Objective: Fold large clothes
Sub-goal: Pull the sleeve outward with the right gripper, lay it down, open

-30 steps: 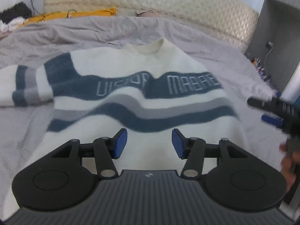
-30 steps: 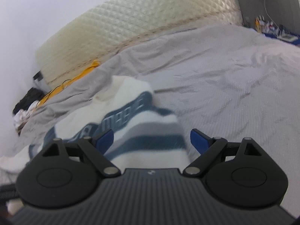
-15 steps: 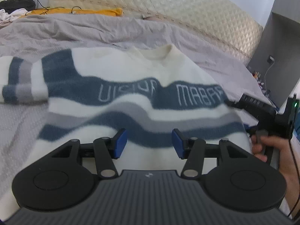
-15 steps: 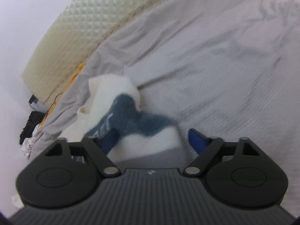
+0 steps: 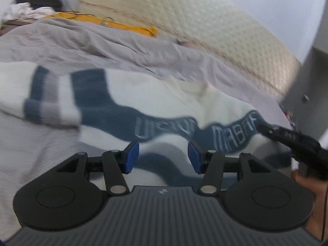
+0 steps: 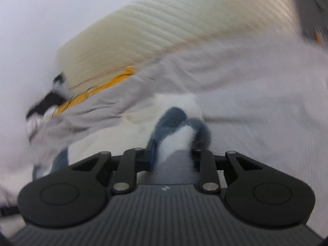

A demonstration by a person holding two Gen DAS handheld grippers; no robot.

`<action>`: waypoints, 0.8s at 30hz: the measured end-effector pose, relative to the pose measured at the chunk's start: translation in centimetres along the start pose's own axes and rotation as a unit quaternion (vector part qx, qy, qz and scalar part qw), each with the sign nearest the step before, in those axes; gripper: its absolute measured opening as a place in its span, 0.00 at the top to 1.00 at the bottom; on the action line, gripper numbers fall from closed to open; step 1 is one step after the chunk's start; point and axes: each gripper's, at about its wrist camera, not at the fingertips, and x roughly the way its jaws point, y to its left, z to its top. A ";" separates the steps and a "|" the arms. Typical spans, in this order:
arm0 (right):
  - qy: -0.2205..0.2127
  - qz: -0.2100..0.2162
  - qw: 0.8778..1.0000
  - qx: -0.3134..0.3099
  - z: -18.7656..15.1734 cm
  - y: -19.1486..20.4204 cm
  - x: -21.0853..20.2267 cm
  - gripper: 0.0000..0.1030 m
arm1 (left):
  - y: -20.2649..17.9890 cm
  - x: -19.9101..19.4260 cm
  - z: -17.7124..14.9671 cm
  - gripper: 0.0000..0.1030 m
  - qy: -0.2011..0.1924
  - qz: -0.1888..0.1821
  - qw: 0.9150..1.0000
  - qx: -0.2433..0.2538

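Note:
A cream sweater [image 5: 143, 98] with wavy navy and grey stripes and lettering lies front up on the grey bedsheet [image 5: 82, 41]. My left gripper [image 5: 163, 156] is open and empty, just above the sweater's lower body. My right gripper [image 6: 174, 149] is shut on the sweater's right side [image 6: 180, 131], with bunched cloth between its fingers. In the left wrist view the right gripper [image 5: 287, 139] reaches onto the sweater's right edge. The sweater's left sleeve [image 5: 45, 102] lies spread to the left.
A quilted cream headboard [image 5: 205, 30] runs along the far side of the bed. A yellow garment [image 5: 123, 25] and a dark and white pile of clothes [image 5: 30, 8] lie at the back left. A grey cabinet [image 5: 313, 71] stands at the right.
My right gripper has closed on the sweater's right side and is moving fast, blurring its view. My left gripper stayed open and swung leftward over the sweater.

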 end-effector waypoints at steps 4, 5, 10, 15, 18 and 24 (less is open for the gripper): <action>-0.006 0.038 0.996 -0.080 -0.8 5.7 -0.7 0.78 | 2.6 -1.4 1.2 0.43 -0.021 0.019 0.998 -0.051; 0.000 0.053 0.995 -0.084 -1.4 6.6 -0.5 0.80 | 3.0 -1.7 1.4 0.43 -0.026 0.028 0.998 -0.059; 0.101 0.098 0.984 -0.111 -5.6 10.1 2.2 0.86 | 5.0 -2.9 1.9 0.43 -0.045 0.060 0.993 -0.094; 0.117 0.085 0.978 -0.151 -7.0 11.6 2.3 0.86 | 5.4 -3.3 1.8 0.43 -0.047 0.063 0.992 -0.102; 0.120 0.092 0.984 -0.092 -5.9 10.6 1.8 0.85 | 5.2 -3.0 1.6 0.43 -0.039 0.063 0.992 -0.099; 0.092 0.109 0.990 0.003 -1.3 8.4 -0.5 0.53 | 4.6 -2.1 1.0 0.43 -0.018 0.059 0.994 -0.085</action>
